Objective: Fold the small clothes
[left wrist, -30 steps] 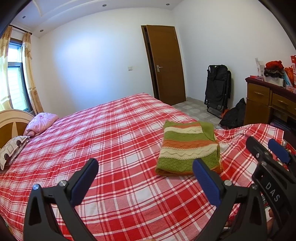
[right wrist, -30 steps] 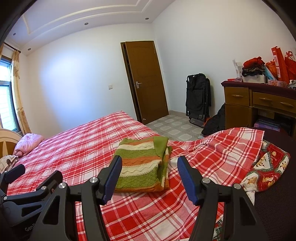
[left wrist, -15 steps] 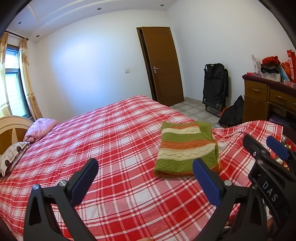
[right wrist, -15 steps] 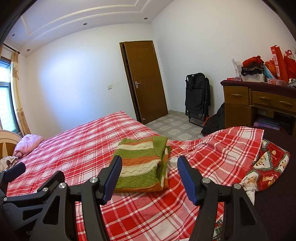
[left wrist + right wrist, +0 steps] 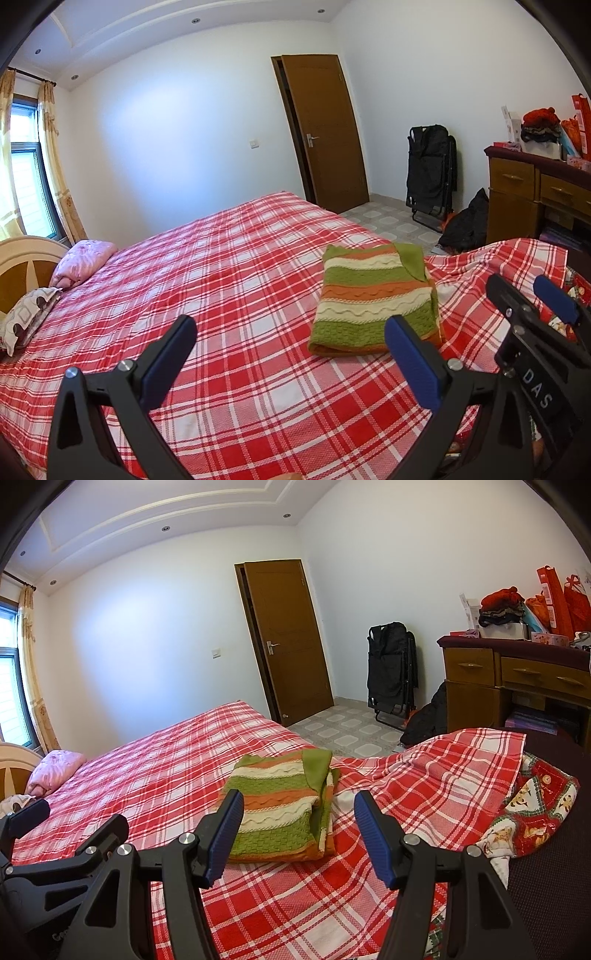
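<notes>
A folded knit sweater (image 5: 373,299) with green, orange and cream stripes lies on the red plaid bed (image 5: 229,280). It also shows in the right wrist view (image 5: 280,812). My left gripper (image 5: 291,354) is open and empty, held above the bed just short of the sweater's near edge. My right gripper (image 5: 299,830) is open and empty, held a little short of the sweater's near right corner. The right gripper also shows at the right of the left wrist view (image 5: 532,306), and one blue pad of the left gripper shows in the right wrist view (image 5: 27,814).
A pink pillow (image 5: 83,260) and a patterned pillow (image 5: 26,317) lie by the headboard. A Christmas-print cloth (image 5: 532,812) lies at the bed's right edge. A wooden dresser (image 5: 517,679), a black folded chair (image 5: 391,672) and a closed door (image 5: 288,642) stand beyond the bed.
Both grippers stay open. The left view has drifted slightly back and up; the sweater has not moved.
</notes>
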